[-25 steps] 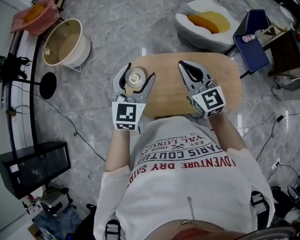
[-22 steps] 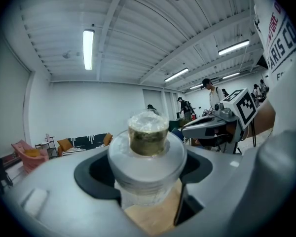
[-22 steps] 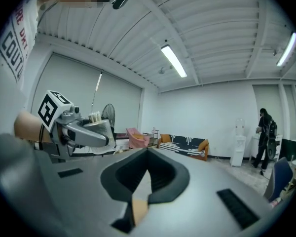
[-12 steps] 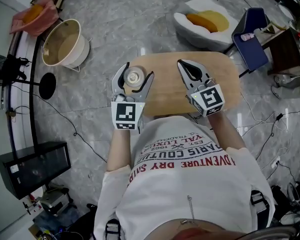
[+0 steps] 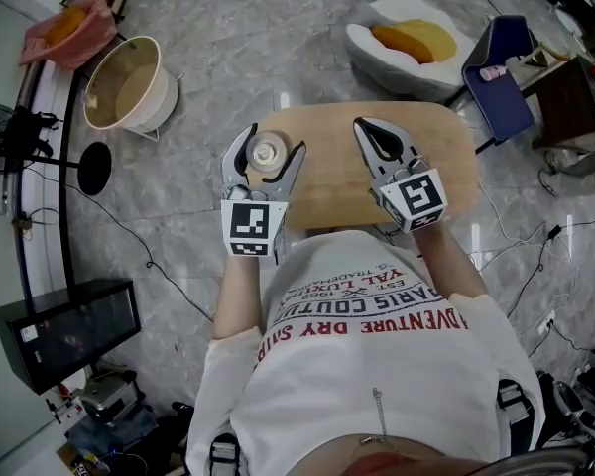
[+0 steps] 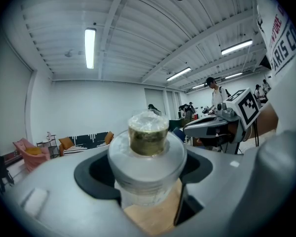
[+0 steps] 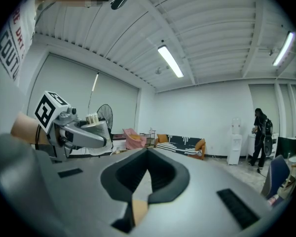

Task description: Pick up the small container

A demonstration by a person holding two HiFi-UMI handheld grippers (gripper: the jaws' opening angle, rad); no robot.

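In left tongs (image 5: 271, 153): small container (image 6: 147, 154) upright, long axis vert.

Small container (image 5: 269, 154) sits within the left claw (image 5: 272, 145), over the table (image 5: 329, 184).

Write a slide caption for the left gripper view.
The left hand-held gripper clamps the small container between its dark pads, with the wooden table showing beneath.

Container (image 6: 147, 147): base hidden by jaws of left gripper (image 6: 146, 174); contents unreadable through cloudy wall.
Table (image 5: 327, 167): near edge covered by left gripper, right gripper (image 5: 365, 127) and shirt (image 5: 377, 365).
Background people (image 6: 213, 89): too small to detail.
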